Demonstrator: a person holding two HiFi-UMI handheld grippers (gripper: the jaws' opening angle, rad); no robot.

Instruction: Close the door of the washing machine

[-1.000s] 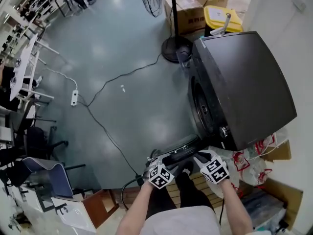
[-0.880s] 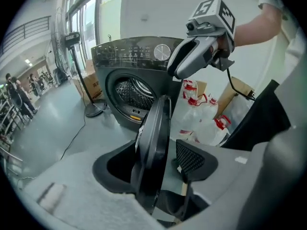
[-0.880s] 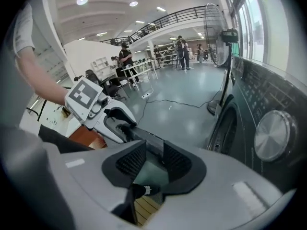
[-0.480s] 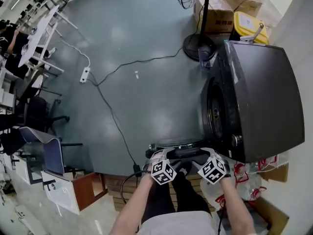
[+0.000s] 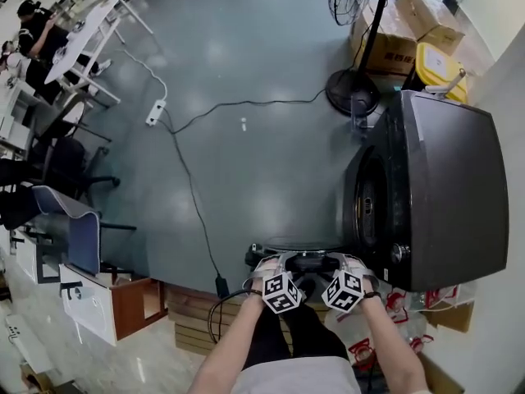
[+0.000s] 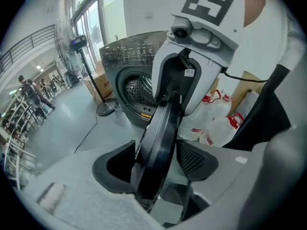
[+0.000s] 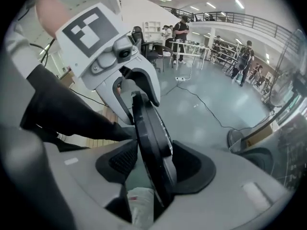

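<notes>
The dark grey washing machine (image 5: 447, 187) stands at the right with its round door (image 5: 297, 243) swung out toward me. Both grippers sit side by side on the door's near rim. My left gripper (image 5: 275, 263) has the rim (image 6: 160, 138) filling the space between its pads. My right gripper (image 5: 338, 261) has just been closing its jaws, and the same rim (image 7: 148, 133) stands between them against the pads. Past the rim, the left gripper view shows the drum opening (image 6: 139, 92). Each gripper view shows the other gripper's body above the rim.
A pedestal fan (image 5: 353, 89), cardboard boxes (image 5: 410, 35) and a yellow container (image 5: 439, 68) stand beyond the machine. A power strip (image 5: 154, 113) and its cable cross the floor. A wooden pallet (image 5: 197, 310) and plastic bags (image 5: 402, 310) lie by my legs; desks and chairs (image 5: 74, 236) are at the left.
My right gripper has rolled, come lower and drawn nearer the left one on the door's rim. The left gripper has hardly moved. The head view has swung, so the machine sits further right.
</notes>
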